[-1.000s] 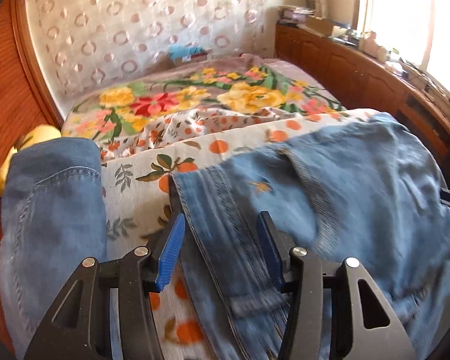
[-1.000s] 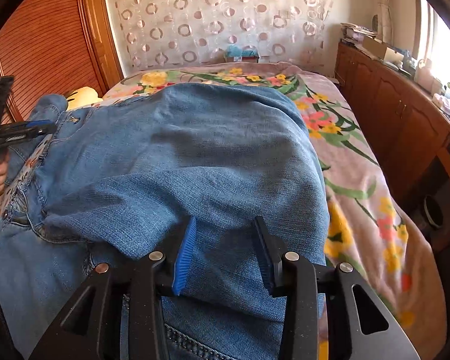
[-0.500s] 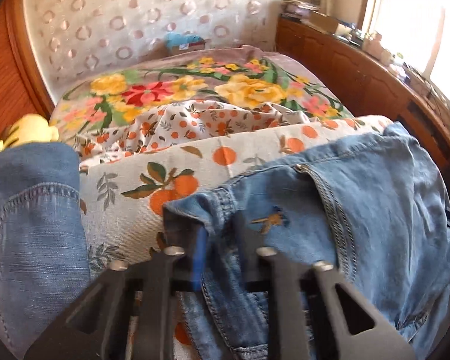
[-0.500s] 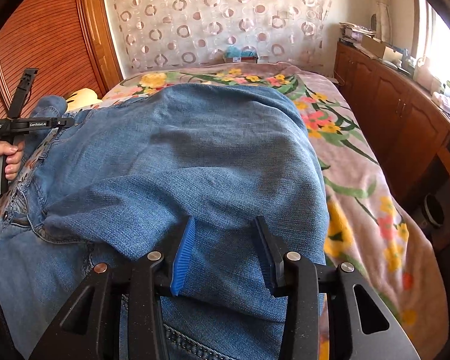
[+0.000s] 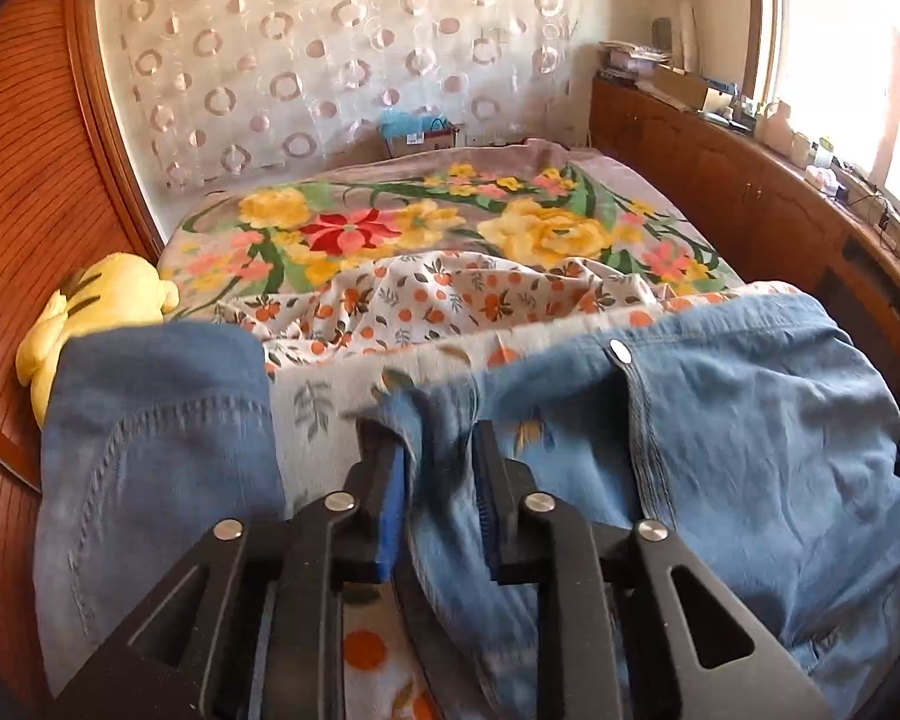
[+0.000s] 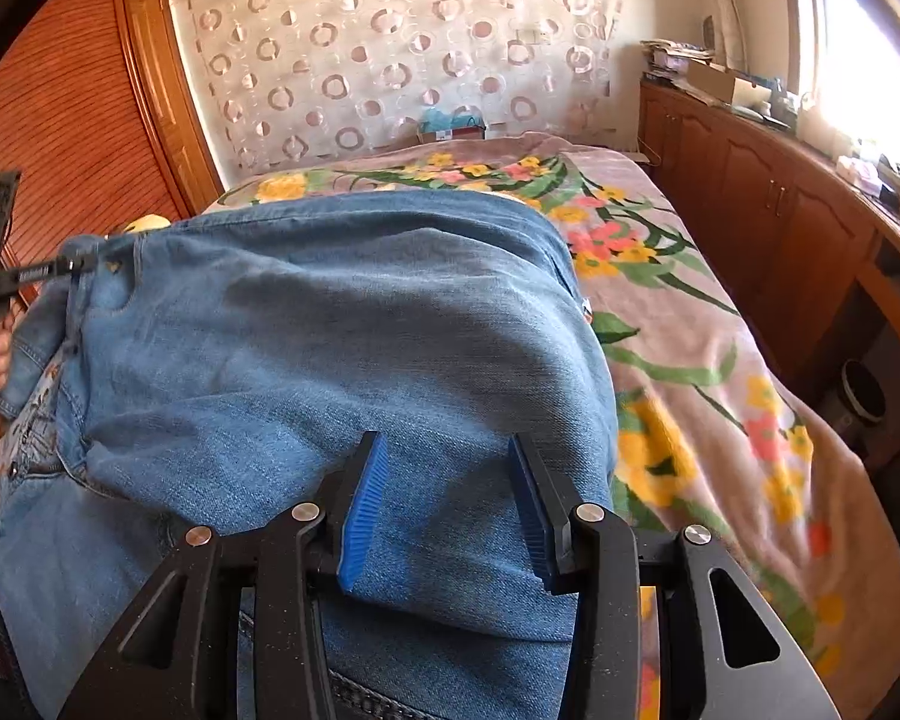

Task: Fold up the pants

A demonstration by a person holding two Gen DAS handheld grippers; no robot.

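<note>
Blue jeans (image 5: pixel 720 450) lie across the bed, waistband towards me in the left wrist view. My left gripper (image 5: pixel 435 456) is shut on the waistband edge of the jeans and holds it lifted. One pant leg (image 5: pixel 150 450) lies at the left. In the right wrist view the jeans (image 6: pixel 342 348) are draped in a raised fold. My right gripper (image 6: pixel 444 480) has its blue pads either side of the denim fold with a gap between them; it looks open. The left gripper (image 6: pixel 6 282) shows at the far left, holding the waistband corner.
The bed carries a floral blanket (image 5: pixel 450 228) and an orange-print sheet (image 5: pixel 450 300). A yellow plush toy (image 5: pixel 90 312) lies by the wooden wardrobe (image 5: pixel 24 180) at left. Wooden cabinets (image 6: pixel 780 210) with clutter run along the right under the window.
My left gripper closed on the jeans' waistband edge and lifted it. The right gripper stayed around the denim fold with little movement.
</note>
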